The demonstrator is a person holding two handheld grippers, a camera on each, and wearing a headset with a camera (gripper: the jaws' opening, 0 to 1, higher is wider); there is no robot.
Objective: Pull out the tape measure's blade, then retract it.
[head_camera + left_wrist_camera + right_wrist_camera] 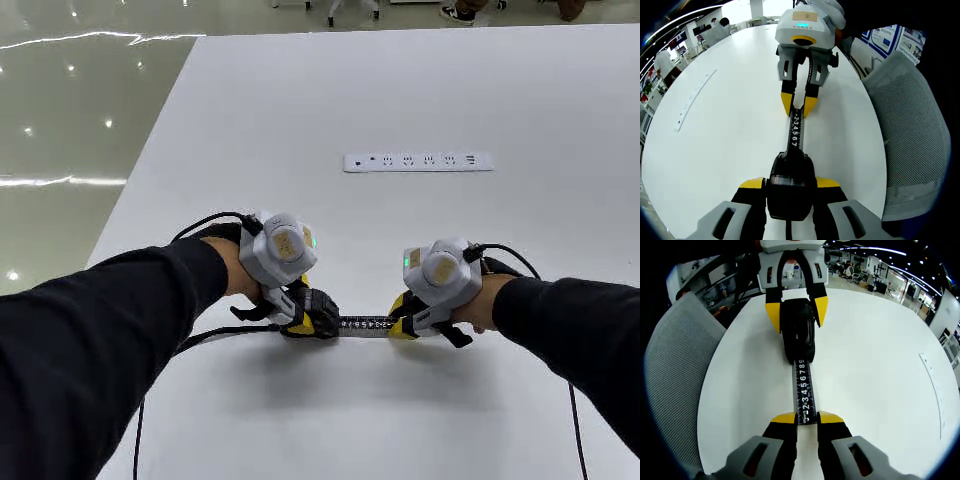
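A black tape measure case [318, 313] [790, 184] [798, 330] rests on the white table, and my left gripper [300, 322] [789, 183] [797, 311] is shut on its sides. A short length of numbered blade [366, 323] [795, 129] [802, 390] runs out flat from the case toward the right. My right gripper [403, 327] [803, 417] [798, 104] is shut on the blade's free end with its yellow-tipped jaws. About ten numerals of the blade show between the two grippers.
A white power strip [418, 161] [692, 97] [935, 387] lies flat farther back on the table [400, 90]. A grey mesh chair [912, 125] [680, 355] stands at the table's near edge. Black cables [215, 335] trail from both grippers.
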